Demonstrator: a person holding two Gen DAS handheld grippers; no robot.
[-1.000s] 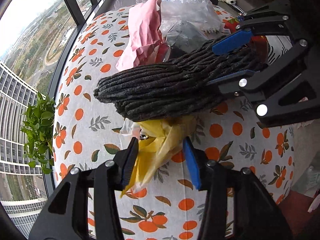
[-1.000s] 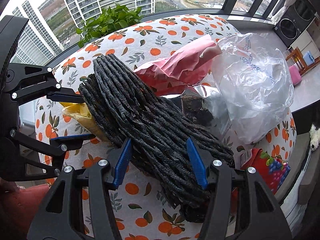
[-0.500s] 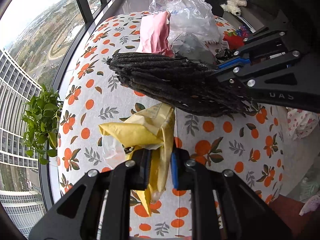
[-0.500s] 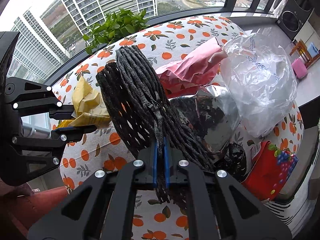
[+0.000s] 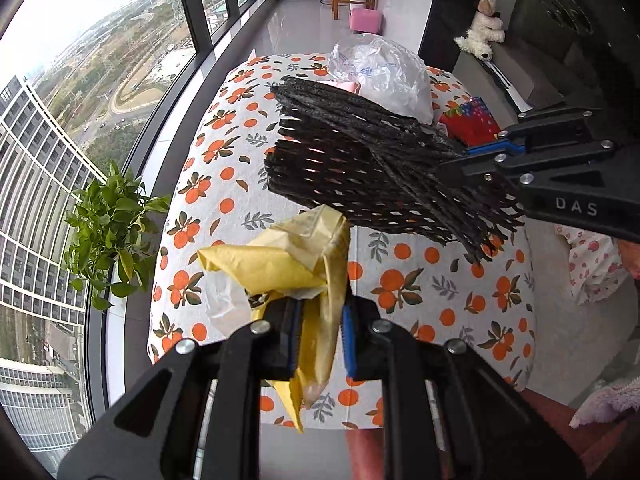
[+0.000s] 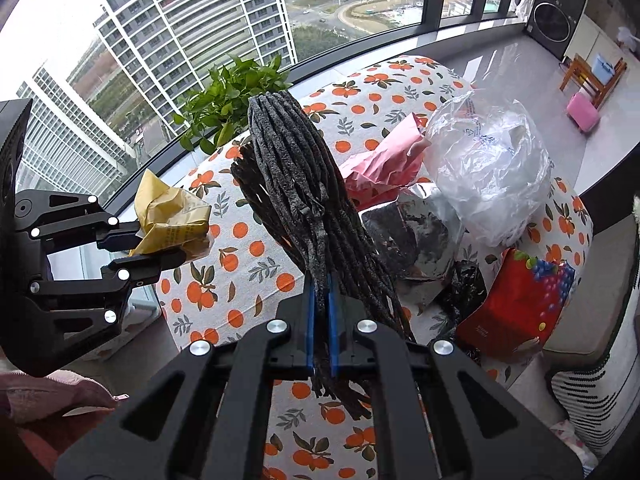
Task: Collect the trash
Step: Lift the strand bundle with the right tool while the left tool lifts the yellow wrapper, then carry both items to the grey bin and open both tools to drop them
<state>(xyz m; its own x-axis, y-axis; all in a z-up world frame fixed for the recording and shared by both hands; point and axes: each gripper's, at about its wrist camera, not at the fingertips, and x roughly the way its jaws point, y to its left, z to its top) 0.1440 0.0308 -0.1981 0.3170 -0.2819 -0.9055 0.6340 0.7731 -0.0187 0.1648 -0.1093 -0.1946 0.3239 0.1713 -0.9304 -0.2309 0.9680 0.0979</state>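
Note:
My left gripper [image 5: 320,334] is shut on a crumpled yellow wrapper [image 5: 288,256] and holds it above the table; both show at the left of the right wrist view [image 6: 172,220]. My right gripper [image 6: 321,312] is shut on a black foam net sleeve [image 6: 296,184], lifted off the table; it hangs at the right of the left wrist view [image 5: 360,168]. A pink bag [image 6: 384,164], a clear plastic bag [image 6: 488,168], a silver-black foil bag [image 6: 416,236] and a red carton [image 6: 516,300] lie on the table.
The table wears an orange-print cloth [image 6: 248,264]. A green potted plant [image 5: 108,228] stands by the big window. A pink stool [image 6: 582,110] and a wooden chair [image 6: 592,72] stand far off on the floor. A sofa [image 6: 592,384] is at the right.
Both grippers closed on their items and lifted them off the table, pulling back. The yellow wrapper and the black net now hang above the cloth.

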